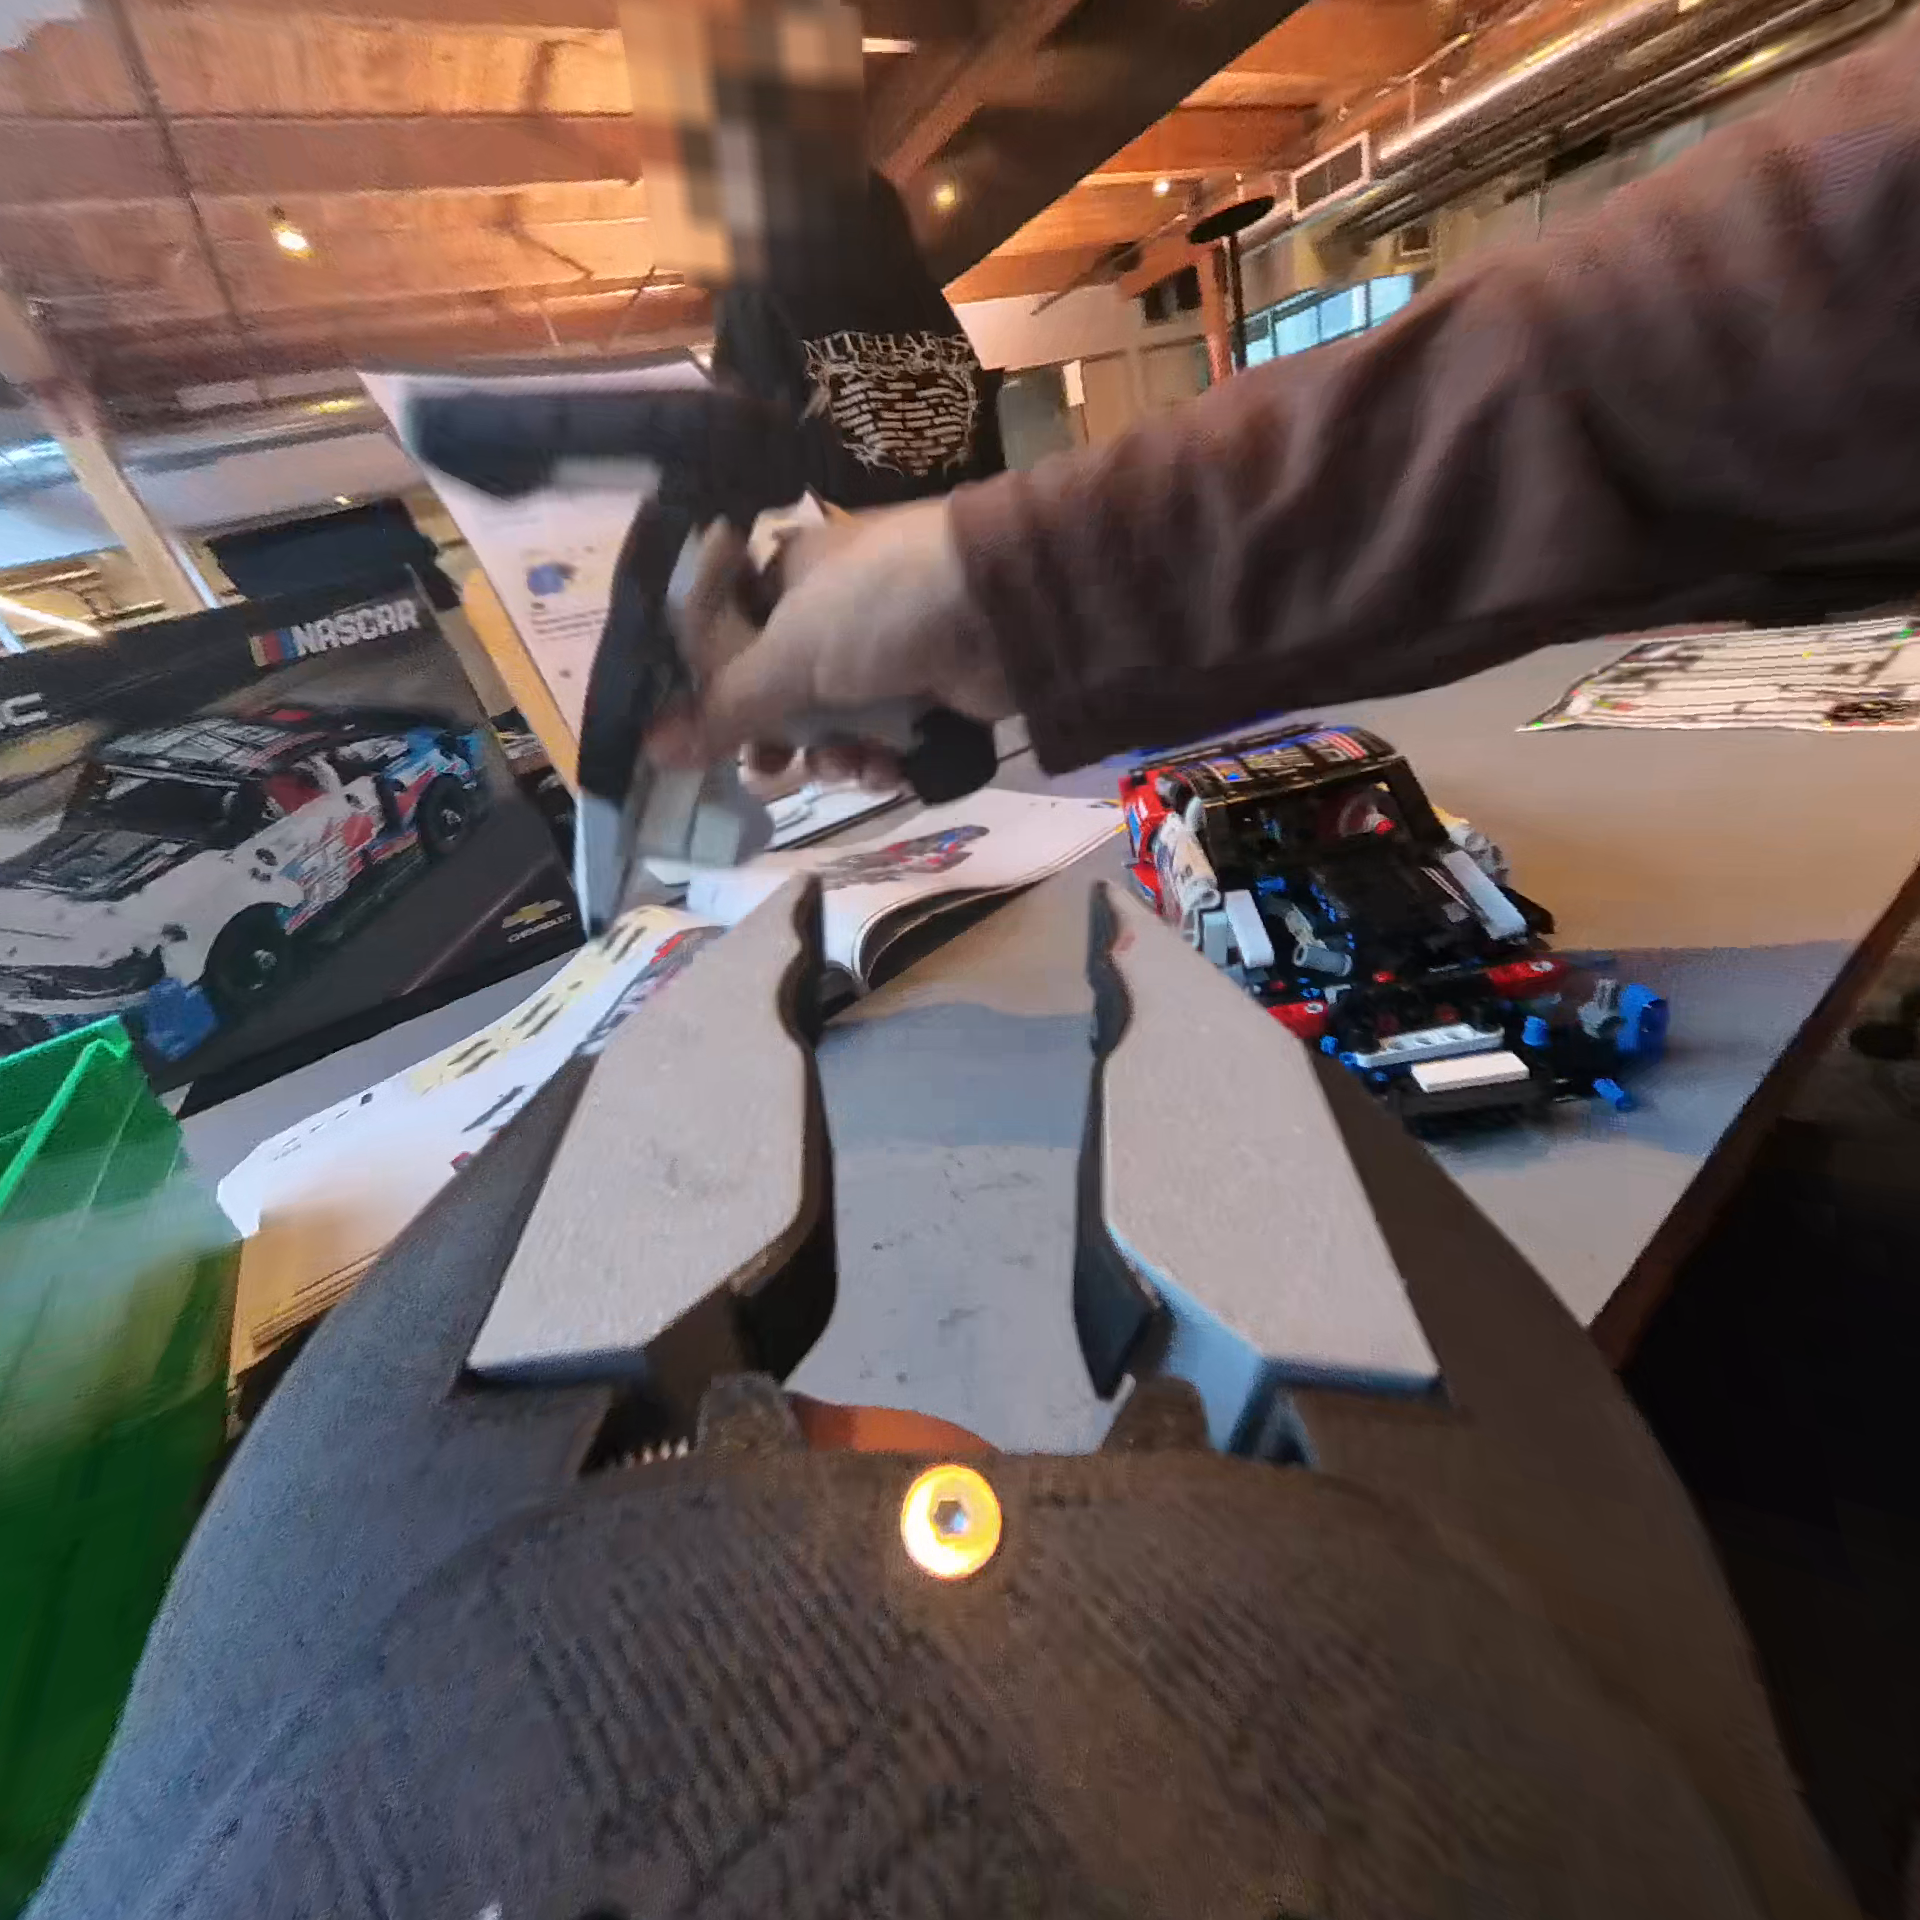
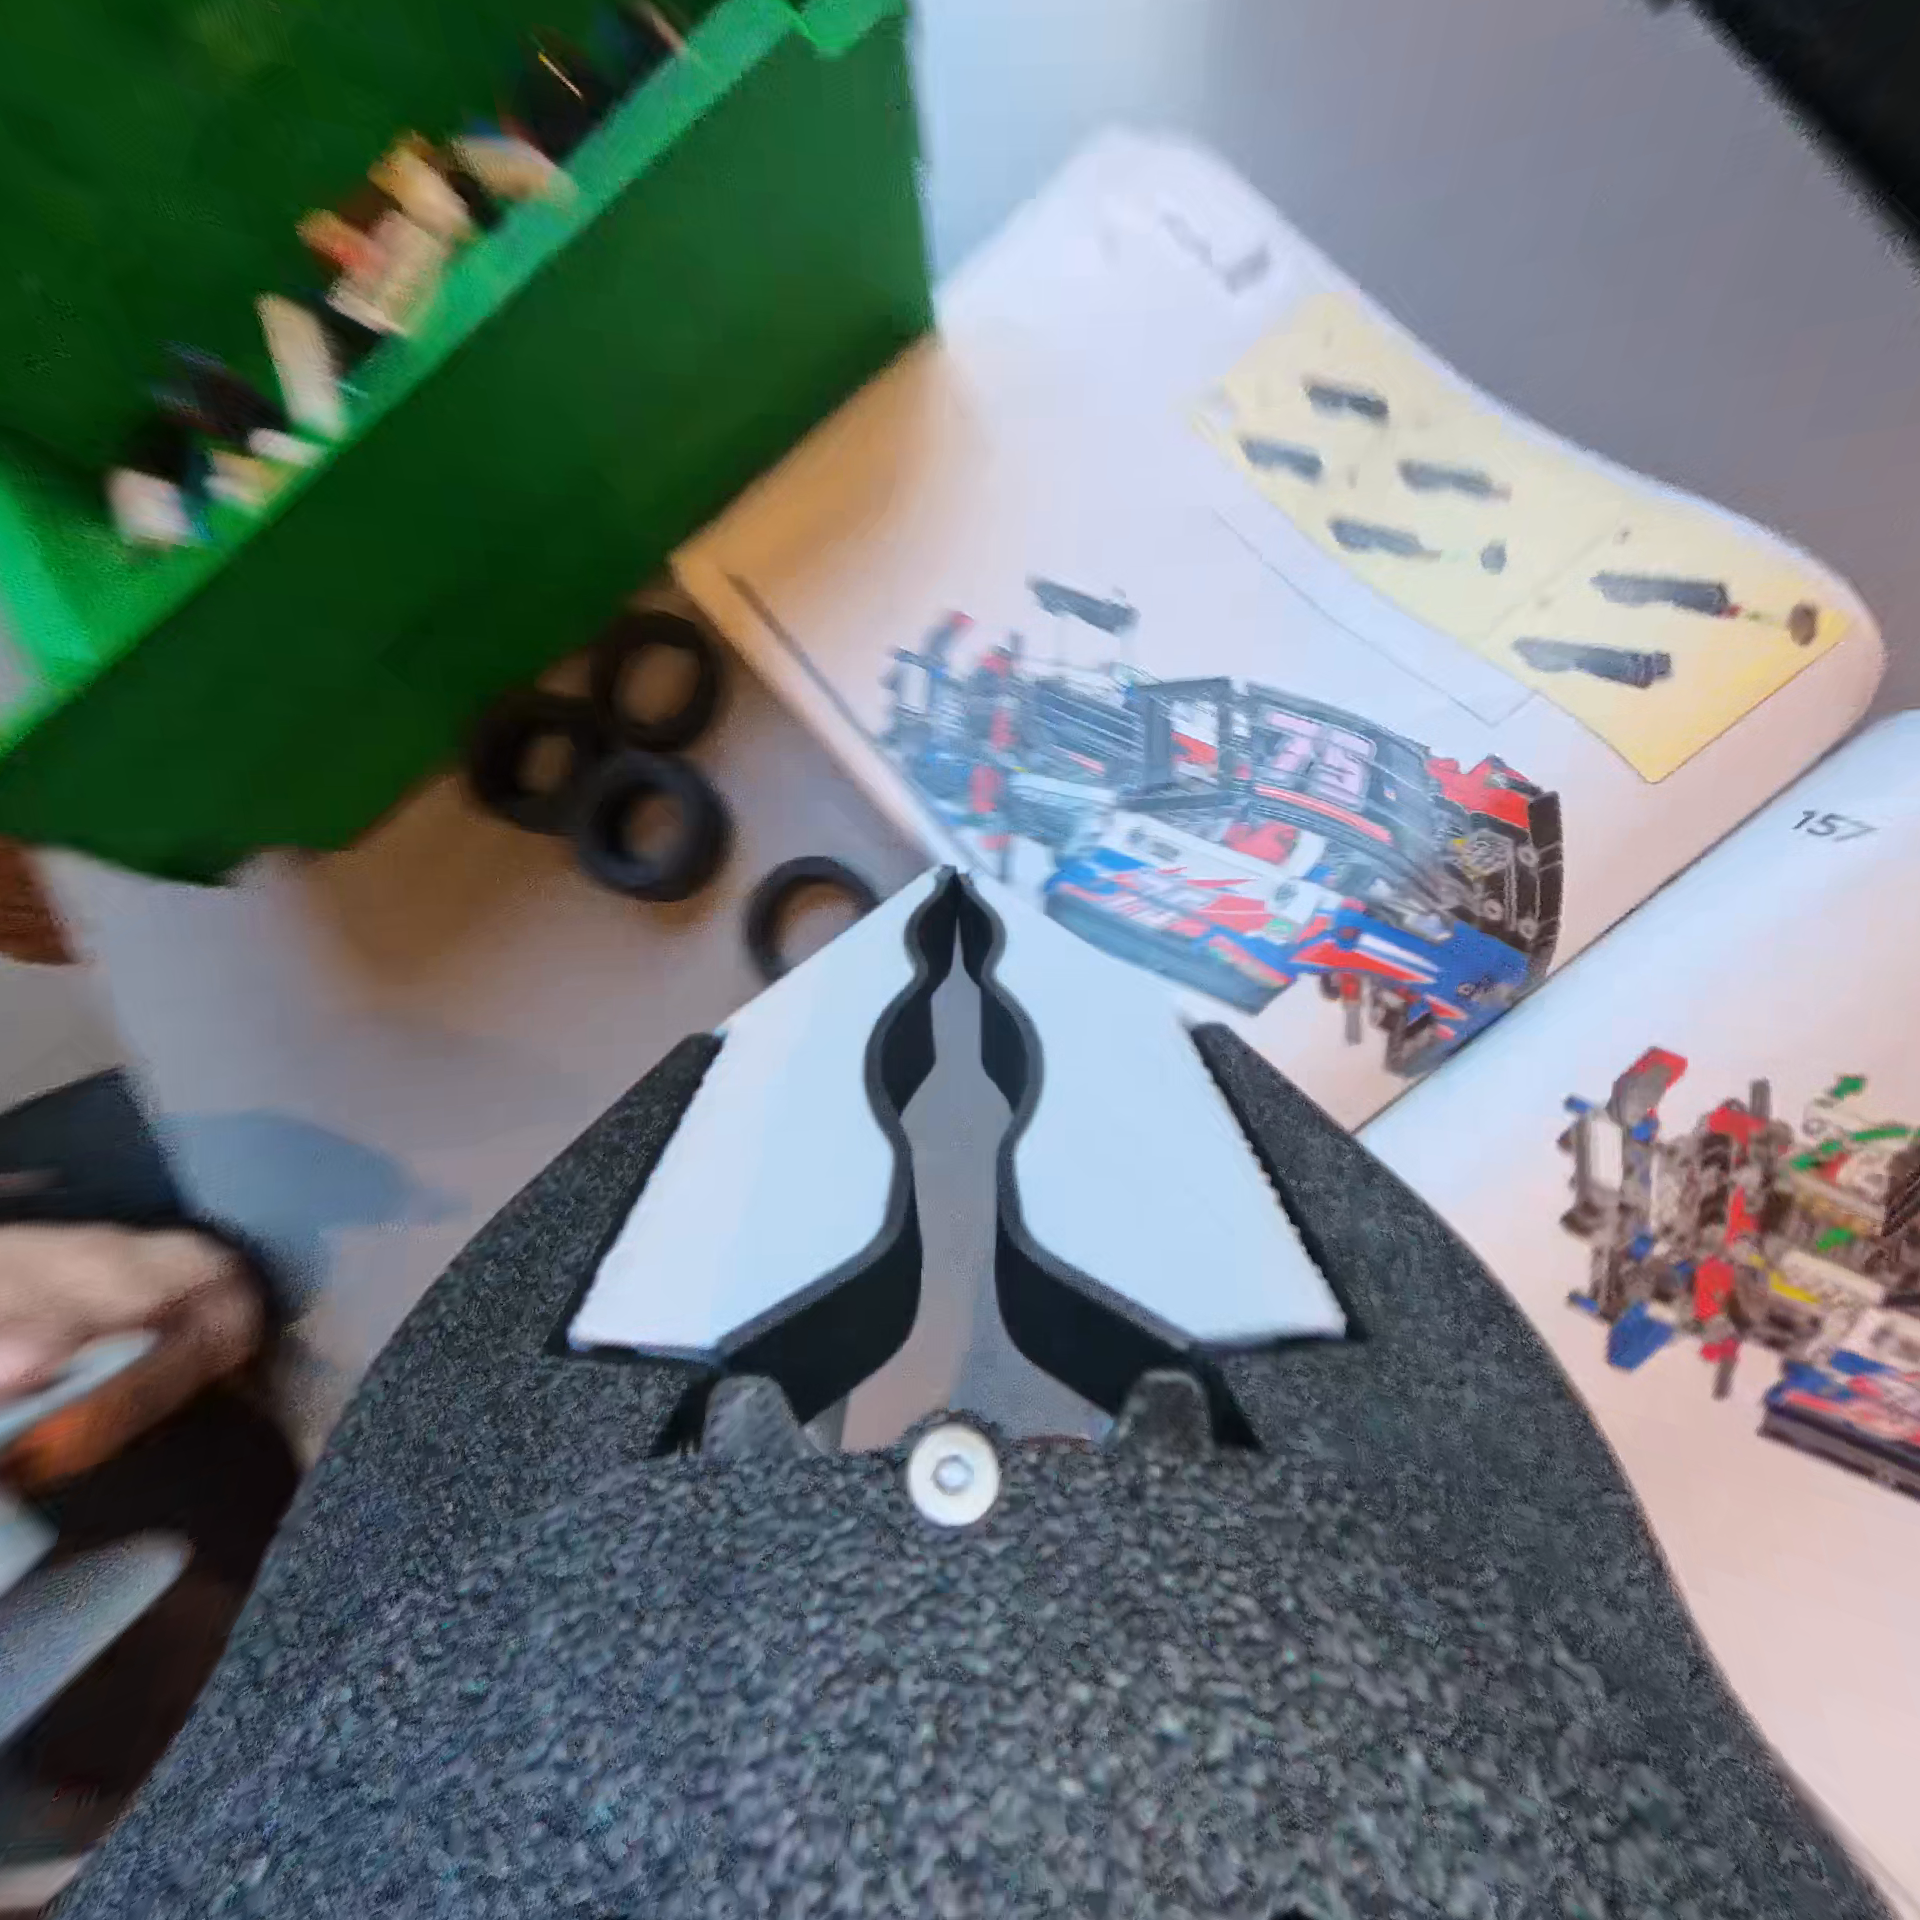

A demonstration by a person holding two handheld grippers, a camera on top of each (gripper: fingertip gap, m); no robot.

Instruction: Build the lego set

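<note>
Left tool (image 1: 951,951) open, empty, above the surface (image 1: 1683,873), car (image 1: 1351,904) far right. Right tool (image 2: 956,883) closed, empty, over tyres (image 2: 649,821) beside manual (image 2: 1143,499), green bin (image 2: 468,499) far left.

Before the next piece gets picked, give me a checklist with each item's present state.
1. Left gripper open and empty: ok.
2. Right gripper open for a pick: not ok, tips closed, nothing held.
3. Instruction booklet open and in view: ok.
4. Loose black tyres within view beside the green bin: ok.
5. Lego car resting flat on the table: ok.
6. Which piece goes next: cannot tell.
</note>
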